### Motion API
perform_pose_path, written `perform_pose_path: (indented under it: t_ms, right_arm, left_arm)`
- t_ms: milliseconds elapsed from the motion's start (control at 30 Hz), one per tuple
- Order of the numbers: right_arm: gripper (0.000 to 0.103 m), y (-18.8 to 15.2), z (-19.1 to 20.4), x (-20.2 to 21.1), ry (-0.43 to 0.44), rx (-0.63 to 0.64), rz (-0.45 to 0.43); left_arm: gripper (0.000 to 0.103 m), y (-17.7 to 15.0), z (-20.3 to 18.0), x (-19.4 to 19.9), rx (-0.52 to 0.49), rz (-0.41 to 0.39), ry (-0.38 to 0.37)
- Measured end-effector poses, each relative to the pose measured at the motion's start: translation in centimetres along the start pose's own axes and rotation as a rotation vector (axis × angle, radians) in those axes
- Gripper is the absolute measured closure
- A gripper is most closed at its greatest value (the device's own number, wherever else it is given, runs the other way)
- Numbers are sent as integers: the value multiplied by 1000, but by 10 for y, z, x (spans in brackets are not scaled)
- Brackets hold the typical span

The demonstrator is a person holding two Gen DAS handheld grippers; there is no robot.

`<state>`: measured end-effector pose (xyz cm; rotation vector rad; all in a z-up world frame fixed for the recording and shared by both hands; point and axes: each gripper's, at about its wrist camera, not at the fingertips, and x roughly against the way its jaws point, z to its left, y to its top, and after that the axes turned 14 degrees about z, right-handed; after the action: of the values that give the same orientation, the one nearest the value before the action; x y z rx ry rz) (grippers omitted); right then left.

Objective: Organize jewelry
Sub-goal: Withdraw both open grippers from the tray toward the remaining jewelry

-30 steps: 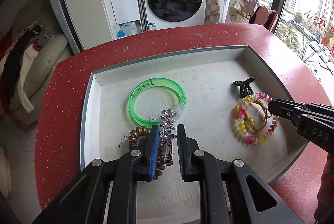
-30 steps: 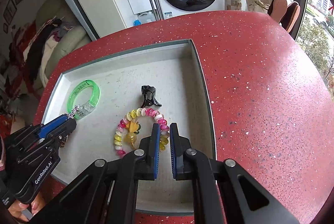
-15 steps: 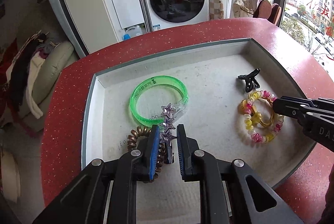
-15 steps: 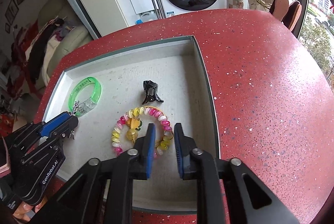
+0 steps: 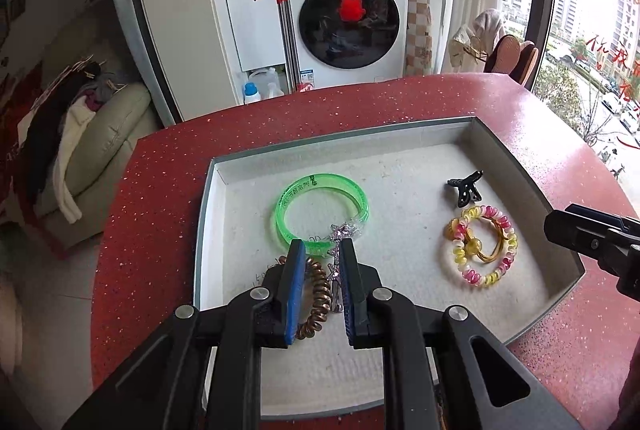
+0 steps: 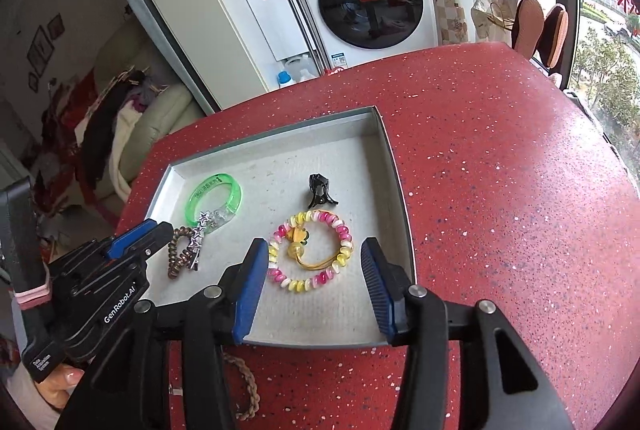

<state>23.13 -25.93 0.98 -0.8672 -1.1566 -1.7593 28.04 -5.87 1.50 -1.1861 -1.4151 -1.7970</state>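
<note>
A shallow grey tray (image 5: 520,165) (image 6: 394,165) on the red table holds a green bangle (image 5: 320,207) (image 6: 214,199), a silver star hair clip (image 5: 340,234) (image 6: 199,230), a brown coil hair tie (image 5: 316,298) (image 6: 178,254), a black claw clip (image 5: 466,187) (image 6: 320,191) and a pink-yellow coil bracelet (image 5: 482,250) (image 6: 310,252). My left gripper (image 5: 320,294) (image 6: 160,234) is open over the tray, with the star clip and brown coil lying between its fingers. My right gripper (image 6: 314,286) (image 5: 580,230) is open wide and empty, above the bracelet.
A braided brown cord (image 6: 246,386) lies on the red table (image 6: 500,189) in front of the tray. A washing machine (image 5: 344,17), a sofa with clothes (image 5: 80,133) and a window (image 5: 592,29) stand beyond the table.
My left gripper has opened and let go of the star clip, and both grippers have pulled back from the tray. My right gripper has opened wide.
</note>
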Motion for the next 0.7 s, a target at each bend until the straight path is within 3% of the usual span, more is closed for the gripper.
perform_pose_path:
  t_ms: [33, 67, 133, 300, 467, 700]
  right_arm:
    - [46, -3, 1, 1, 2, 0, 1]
    - [43, -6, 2, 2, 9, 0, 3]
    - [36, -11, 3, 5, 24, 0, 12]
    - [21, -30, 9, 15, 34, 20, 5]
    - [16, -53, 20, 29, 34, 42, -41]
    - [15, -80, 35, 41, 39, 91, -92]
  left_arm:
    - [11, -1, 1, 3, 6, -4, -2]
    - [0, -3, 4, 8, 21, -20, 0]
    - [0, -10, 7, 23, 38, -83, 9]
    - [0, -28, 16, 43, 33, -94, 7]
    - [0, -53, 28, 59, 31, -109, 20]
    - [0, -88, 42, 58, 53, -30, -59]
